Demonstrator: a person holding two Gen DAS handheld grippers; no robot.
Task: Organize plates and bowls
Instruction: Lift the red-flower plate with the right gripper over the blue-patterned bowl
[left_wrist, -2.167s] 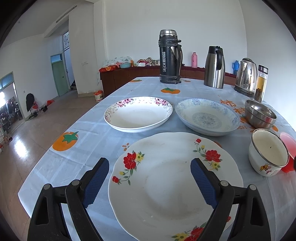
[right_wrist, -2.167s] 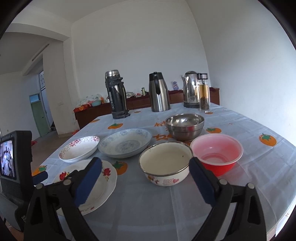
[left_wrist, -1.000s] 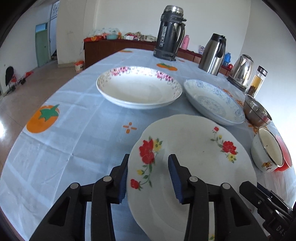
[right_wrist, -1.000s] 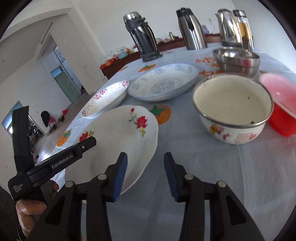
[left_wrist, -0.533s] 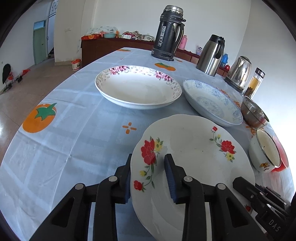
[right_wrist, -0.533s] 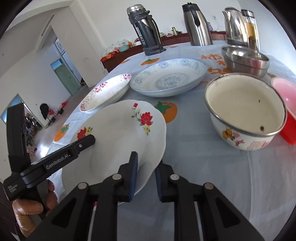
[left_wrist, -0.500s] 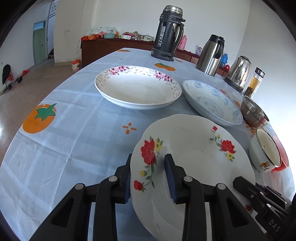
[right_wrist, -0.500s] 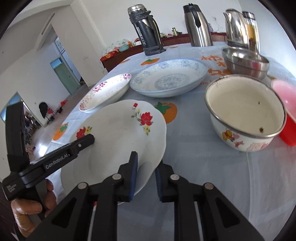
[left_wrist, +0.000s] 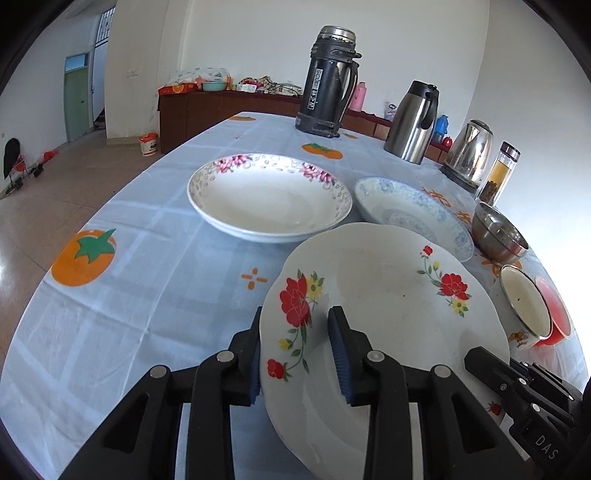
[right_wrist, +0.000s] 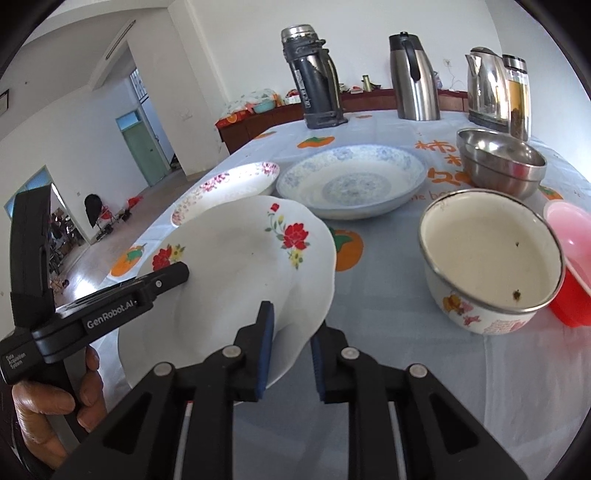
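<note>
Left gripper (left_wrist: 295, 343) clamped on the left rim of the red-flower plate (left_wrist: 384, 295), one blue pad above the rim and one beneath it. Right gripper (right_wrist: 290, 343) clamped on the opposite, right rim of the same plate (right_wrist: 236, 269), jaws closed down to the thickness of the rim. Plate held between both grippers near the front edge of the tabletop (left_wrist: 155, 280), tilted, far rim overlapping the view of the dishes behind; contact with the cloth underneath not determinable. Just behind the plate, toward the middle of the tabletop: pink-flower dish (left_wrist: 269, 199) on the left, blue-pattern dish (left_wrist: 410, 214) on the right, rims close together. Along the right edge of the tabletop, front to back: red plastic bowl (right_wrist: 569, 251), enamel bowl (right_wrist: 487, 251) just beside it with rims near touching, steel bowls (right_wrist: 500, 160) nested one in the other. Along the far edge of the tabletop: dark flask (left_wrist: 330, 81) on the left, steel jug (left_wrist: 413, 122) in the middle, kettle (left_wrist: 469, 155) and glass bottle (left_wrist: 500, 173) toward the far right corner, all upright. Person's left hand (right_wrist: 48, 410) visible in the right wrist view, wrapped around the left gripper handle.
</note>
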